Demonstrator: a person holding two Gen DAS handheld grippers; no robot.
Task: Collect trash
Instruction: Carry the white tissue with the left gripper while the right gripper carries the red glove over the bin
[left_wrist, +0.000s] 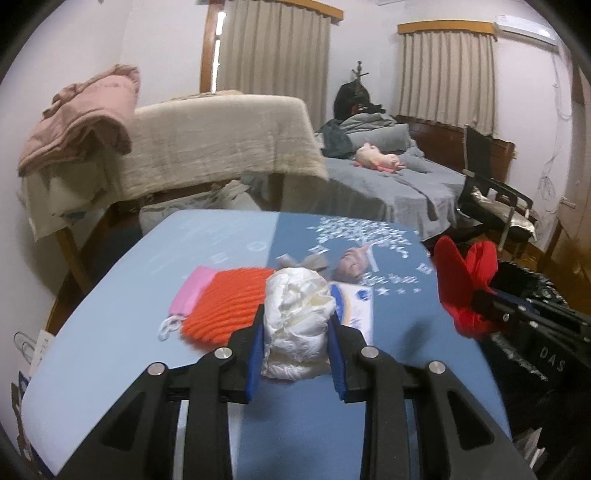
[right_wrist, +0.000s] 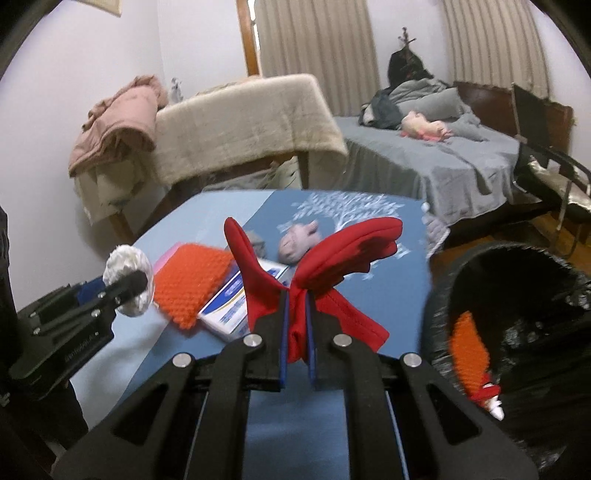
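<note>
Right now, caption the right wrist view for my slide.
Right gripper pinches red cloth over the blue table, beside the black-lined trash bin.

White walls (left_wrist: 74, 44) all round. Beige pleated curtains (left_wrist: 275, 48) drawn over two windows, wooden pelmets above. Against the back wall, a bed (left_wrist: 399, 184) under a grey cover, dark wooden headboard behind. Beside it, a beige blanket (left_wrist: 221, 136) draped over a wooden frame. At right, a black chair (left_wrist: 491, 192) on wooden floor (right_wrist: 469, 243).
</note>
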